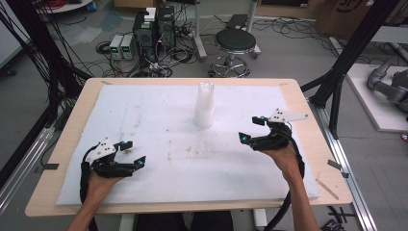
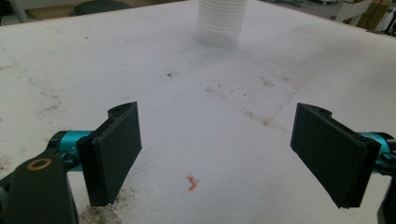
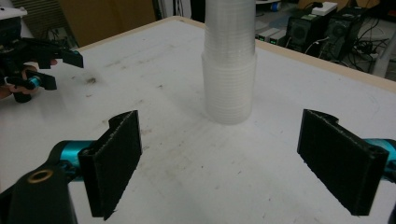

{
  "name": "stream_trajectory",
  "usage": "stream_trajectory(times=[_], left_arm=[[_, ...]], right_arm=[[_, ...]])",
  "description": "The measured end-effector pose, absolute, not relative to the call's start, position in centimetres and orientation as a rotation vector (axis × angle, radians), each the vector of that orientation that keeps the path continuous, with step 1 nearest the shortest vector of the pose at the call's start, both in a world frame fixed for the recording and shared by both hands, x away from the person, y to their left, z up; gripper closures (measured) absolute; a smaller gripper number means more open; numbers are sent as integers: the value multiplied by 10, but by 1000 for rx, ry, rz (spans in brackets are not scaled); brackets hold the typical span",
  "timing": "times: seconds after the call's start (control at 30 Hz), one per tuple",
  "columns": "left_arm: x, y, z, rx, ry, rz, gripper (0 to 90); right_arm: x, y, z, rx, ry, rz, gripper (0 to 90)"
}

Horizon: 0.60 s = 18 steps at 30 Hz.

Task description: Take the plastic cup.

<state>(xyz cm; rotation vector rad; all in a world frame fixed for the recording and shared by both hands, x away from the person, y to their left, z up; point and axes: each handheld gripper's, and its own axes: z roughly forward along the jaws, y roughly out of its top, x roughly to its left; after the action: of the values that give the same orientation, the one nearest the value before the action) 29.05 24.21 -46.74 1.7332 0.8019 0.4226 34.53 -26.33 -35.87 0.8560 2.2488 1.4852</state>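
Observation:
A tall stack of clear plastic cups [image 1: 204, 106] stands upright on the white foam sheet [image 1: 159, 120], toward the far middle. In the right gripper view the stack of cups [image 3: 229, 70] rises straight ahead, beyond the jaws. My right gripper [image 1: 254, 129] is open and empty, held above the sheet to the right of the stack and nearer the person. At the near left my left gripper [image 1: 133, 153] sits low over the sheet, open with nothing between its jaws. From the left gripper view the stack of cups [image 2: 220, 22] is far off at the top.
The foam sheet covers a wooden table [image 1: 308, 120]. A small orange mark [image 2: 192, 183] lies on the sheet between the left jaws. Behind the table are a black stool [image 1: 234, 43], computer boxes [image 1: 154, 29] and loose cables on the floor.

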Motion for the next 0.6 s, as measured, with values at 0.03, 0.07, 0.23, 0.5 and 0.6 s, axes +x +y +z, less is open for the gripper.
stream_trajectory(times=[0.03,0.07,0.23,0.5,0.6], left_arm=[[291,242,-467,1734,802,421,162],[291,242,-467,1734,803,420,162],[292,241,-467,1747,812,414,162],[293,242,-467,1744,809,402,162],[292,242,-468,1737,812,403,162]], right_arm=[[347,-263,-356,859,2252,1480,134],[349,-263,-352,857,2253,1478,134],[362,-265,-338,850,2286,1422,134],[389,-260,-320,824,2336,1403,134],[401,-255,-312,795,2357,1393,134]])
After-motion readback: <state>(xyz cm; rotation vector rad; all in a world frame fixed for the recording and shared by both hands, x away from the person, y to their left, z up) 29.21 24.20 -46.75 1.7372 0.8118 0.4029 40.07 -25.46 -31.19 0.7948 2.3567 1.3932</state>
